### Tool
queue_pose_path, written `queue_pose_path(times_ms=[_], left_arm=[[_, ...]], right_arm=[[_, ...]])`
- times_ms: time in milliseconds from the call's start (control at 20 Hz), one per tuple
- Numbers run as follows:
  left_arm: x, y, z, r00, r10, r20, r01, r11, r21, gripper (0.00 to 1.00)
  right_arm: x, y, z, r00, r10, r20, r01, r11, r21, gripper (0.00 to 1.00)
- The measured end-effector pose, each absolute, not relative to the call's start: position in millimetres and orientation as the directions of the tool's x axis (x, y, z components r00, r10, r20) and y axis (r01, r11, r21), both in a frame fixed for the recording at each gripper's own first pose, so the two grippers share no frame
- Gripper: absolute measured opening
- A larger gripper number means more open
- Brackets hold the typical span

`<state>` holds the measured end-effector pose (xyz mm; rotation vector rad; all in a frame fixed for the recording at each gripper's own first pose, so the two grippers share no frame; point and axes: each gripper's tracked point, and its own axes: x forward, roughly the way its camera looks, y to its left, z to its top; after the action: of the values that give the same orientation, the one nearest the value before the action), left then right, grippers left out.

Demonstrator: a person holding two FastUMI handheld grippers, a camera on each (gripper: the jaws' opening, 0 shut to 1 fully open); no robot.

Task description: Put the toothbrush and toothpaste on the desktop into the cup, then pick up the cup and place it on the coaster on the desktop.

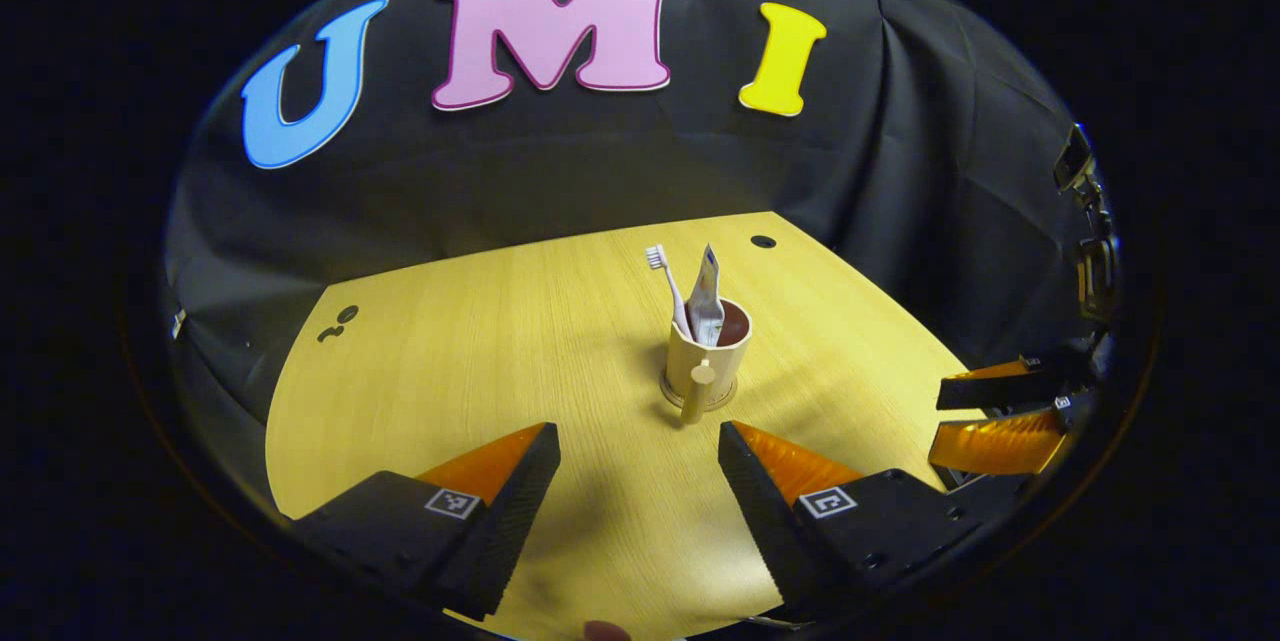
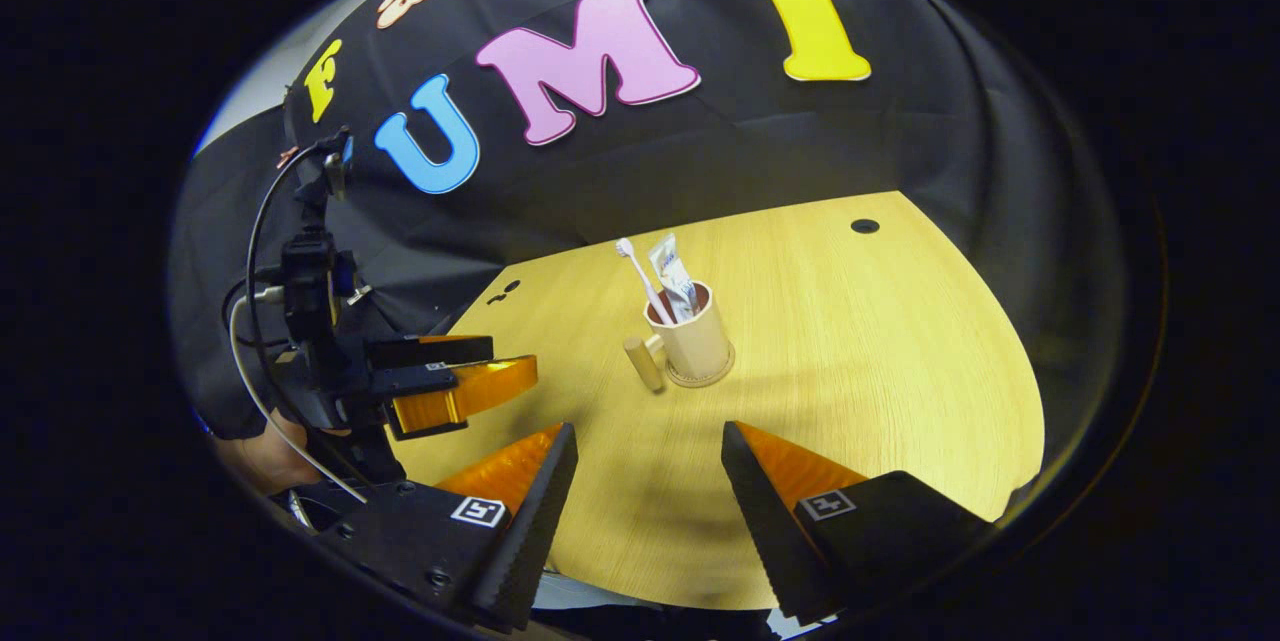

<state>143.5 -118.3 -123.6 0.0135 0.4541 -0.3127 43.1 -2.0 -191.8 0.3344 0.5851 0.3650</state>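
A beige cup (image 1: 706, 353) with a peg-like handle stands upright on a round coaster (image 1: 672, 395) in the middle of the wooden desktop (image 1: 480, 361). A white toothbrush (image 1: 668, 286) and a toothpaste tube (image 1: 706, 299) stick up out of it. My left gripper (image 1: 638, 446) is open, a short way in front of the cup, nothing between its fingers. In the right gripper view the cup (image 2: 696, 339) sits on the coaster (image 2: 712, 377) with the toothbrush (image 2: 640, 279) and toothpaste (image 2: 674, 279) inside. My right gripper (image 2: 648, 446) is open and empty, back from the cup.
The other gripper (image 1: 1000, 413) hovers at the desktop's right edge in the left gripper view. In the right gripper view the left gripper (image 2: 440, 383) is held by a hand (image 2: 265, 456) at the left. A small dark hole (image 1: 763, 242) lies at the far corner.
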Motion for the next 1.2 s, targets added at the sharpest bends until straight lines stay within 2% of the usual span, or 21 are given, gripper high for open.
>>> queue_pose_path(times_ms=[50, 100, 150, 550, 1200], left_arm=[[137, -111, -122, 0.855, -0.292, -0.429, 0.292, 0.954, -0.066, 0.99], [131, -104, -120, 0.858, -0.289, -0.425, 0.283, 0.956, -0.079, 0.99], [125, -98, -116, 0.861, -0.288, -0.419, 0.275, 0.957, -0.091, 0.99], [87, -55, -94, 0.896, -0.243, -0.371, 0.216, 0.97, -0.113, 1.0], [73, -52, -85, 0.901, -0.267, -0.341, 0.24, 0.963, -0.122, 1.0]], right_arm=[[44, 1, -185, 0.775, 0.426, -0.466, -0.247, 0.884, 0.398, 0.91], [45, 6, -179, 0.777, 0.428, -0.461, -0.255, 0.885, 0.39, 0.84], [46, 10, -174, 0.779, 0.43, -0.455, -0.264, 0.885, 0.384, 0.94], [43, 43, -140, 0.793, 0.453, -0.406, -0.311, 0.876, 0.369, 0.94], [53, 49, -128, 0.83, 0.418, -0.37, -0.287, 0.888, 0.36, 0.94]])
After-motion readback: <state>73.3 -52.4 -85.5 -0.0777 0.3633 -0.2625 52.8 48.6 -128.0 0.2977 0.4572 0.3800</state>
